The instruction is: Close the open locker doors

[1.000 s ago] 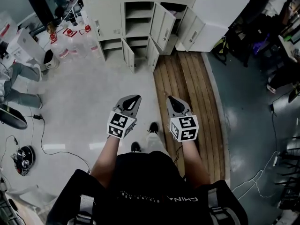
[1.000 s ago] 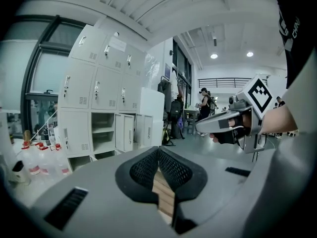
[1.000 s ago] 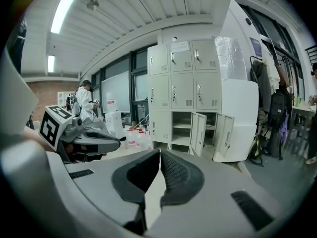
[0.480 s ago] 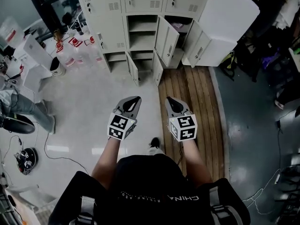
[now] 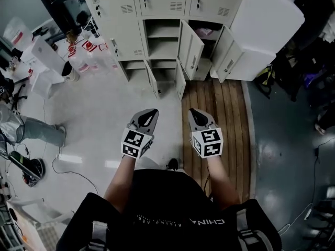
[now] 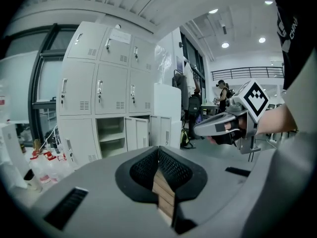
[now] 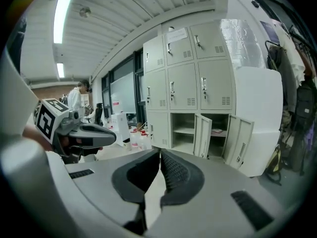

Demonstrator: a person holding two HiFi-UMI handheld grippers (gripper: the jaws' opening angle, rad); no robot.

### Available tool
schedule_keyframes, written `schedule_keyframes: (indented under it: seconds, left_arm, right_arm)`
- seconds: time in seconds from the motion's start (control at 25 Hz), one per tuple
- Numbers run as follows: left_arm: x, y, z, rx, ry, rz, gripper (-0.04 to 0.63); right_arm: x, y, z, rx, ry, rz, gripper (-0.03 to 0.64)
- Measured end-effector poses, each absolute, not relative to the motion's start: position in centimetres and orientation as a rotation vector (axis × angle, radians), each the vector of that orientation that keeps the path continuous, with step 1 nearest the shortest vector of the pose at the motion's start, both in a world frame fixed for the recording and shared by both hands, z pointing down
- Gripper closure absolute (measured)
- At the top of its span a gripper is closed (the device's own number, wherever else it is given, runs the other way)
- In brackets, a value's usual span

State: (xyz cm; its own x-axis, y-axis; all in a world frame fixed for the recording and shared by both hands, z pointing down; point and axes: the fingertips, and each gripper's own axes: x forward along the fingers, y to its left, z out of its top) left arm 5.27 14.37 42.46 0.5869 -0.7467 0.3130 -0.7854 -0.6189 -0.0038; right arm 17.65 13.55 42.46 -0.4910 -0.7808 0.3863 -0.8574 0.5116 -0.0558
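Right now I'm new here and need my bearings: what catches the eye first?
A cream locker bank stands at the top of the head view, with several doors open low down. Nearer, the left gripper and right gripper point toward it, jaws shut and empty, the right over wooden planks.

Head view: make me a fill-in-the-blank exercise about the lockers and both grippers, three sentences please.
1. The left gripper has its jaws ___, with nothing between them.
2. The right gripper is above the strip of ___ plank floor.
3. On the lockers, the open doors hang in the ___ rows, under a closed top row.
Missing words: shut; wooden; lower.
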Motion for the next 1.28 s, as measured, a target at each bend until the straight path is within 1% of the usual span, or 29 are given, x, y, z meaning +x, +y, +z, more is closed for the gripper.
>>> schedule_keyframes:
  seconds: [0.48,0.76,0.92,1.28]
  left_arm:
    - [5.0,6.3,44.3,2.676,-1.247,0.401,0.575]
    - [2.3,-2.2,43.6,2.713,-1.198,0.363,0.575]
    - [0.0,-6.9,42.8,2.733,-1.173,0.348,0.575]
    - [-5.1,-14.0,43.1,2.751,-1.122,0.378,0.575]
  right_arm:
    - [17.3,6.2,43.9,1.404,-2.406,0.374,0.583]
    - [15.0,-1.4,42.9,1.47,-2.359,0.353,0.583]
    - [12.4,-5.8,42.1,1.489,-2.345,0.342,0.583]
    - [7.8,-12.8,42.3,1.543,-2.311,0.379,0.583]
